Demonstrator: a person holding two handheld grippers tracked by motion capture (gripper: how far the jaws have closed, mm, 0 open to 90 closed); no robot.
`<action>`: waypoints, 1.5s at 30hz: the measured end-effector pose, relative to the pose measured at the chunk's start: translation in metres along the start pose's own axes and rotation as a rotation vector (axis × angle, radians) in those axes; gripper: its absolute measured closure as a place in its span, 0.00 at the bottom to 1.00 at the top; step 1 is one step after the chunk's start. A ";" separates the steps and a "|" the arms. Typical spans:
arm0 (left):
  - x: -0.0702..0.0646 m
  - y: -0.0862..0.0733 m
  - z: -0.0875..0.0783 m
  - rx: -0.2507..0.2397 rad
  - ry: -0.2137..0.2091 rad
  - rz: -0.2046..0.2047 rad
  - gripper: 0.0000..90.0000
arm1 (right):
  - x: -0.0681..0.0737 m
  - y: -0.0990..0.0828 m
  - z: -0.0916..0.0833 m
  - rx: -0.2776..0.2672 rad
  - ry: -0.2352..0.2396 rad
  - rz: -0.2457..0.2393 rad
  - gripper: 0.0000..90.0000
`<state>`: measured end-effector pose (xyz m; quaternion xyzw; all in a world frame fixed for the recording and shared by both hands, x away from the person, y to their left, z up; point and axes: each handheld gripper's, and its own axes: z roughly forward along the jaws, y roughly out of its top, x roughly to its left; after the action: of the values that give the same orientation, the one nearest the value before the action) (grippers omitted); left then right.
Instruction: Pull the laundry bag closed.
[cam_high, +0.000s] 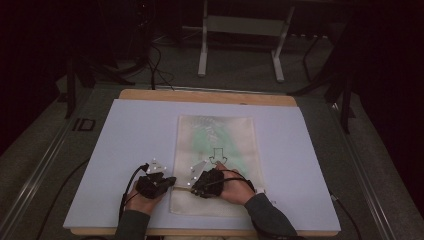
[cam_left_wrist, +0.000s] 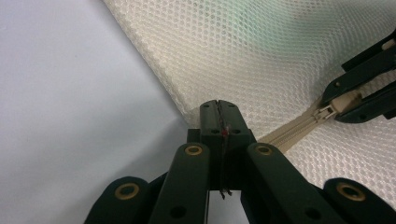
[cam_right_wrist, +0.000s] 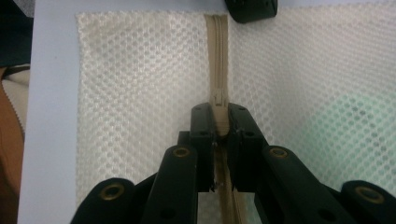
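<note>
A cream honeycomb-mesh bag (cam_high: 215, 165), tinged green inside, bears a beige zipper (cam_right_wrist: 218, 88) and lies on a pale lilac-white board (cam_high: 125, 150) beside black grippers.

Cream mesh bag (cam_high: 215, 150) on white board (cam_high: 125, 150), both tongs at its near edge

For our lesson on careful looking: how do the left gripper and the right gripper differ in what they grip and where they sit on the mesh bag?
The left gripper is shut on the mesh bag at its edge; the right gripper is shut on the zipper pull, partway along the zipper. The left sits at the bag's border beside the white board; the right sits over the bag. Both are black, two-jawed and closed.
</note>
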<state>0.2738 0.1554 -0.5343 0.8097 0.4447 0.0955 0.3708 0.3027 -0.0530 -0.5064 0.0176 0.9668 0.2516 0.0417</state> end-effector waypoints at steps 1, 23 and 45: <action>0.000 0.000 0.000 0.000 0.001 -0.001 1.00 | 0.000 -0.002 -0.001 -0.001 0.000 0.003 0.92; 0.000 0.000 0.000 0.000 0.002 0.001 1.00 | 0.001 -0.012 -0.008 -0.010 -0.014 0.013 0.92; 0.000 0.000 0.000 0.000 0.003 0.003 1.00 | 0.002 -0.032 -0.021 -0.022 -0.019 0.045 0.92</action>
<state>0.2736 0.1555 -0.5343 0.8102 0.4441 0.0971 0.3701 0.2985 -0.0911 -0.5040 0.0413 0.9629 0.2630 0.0452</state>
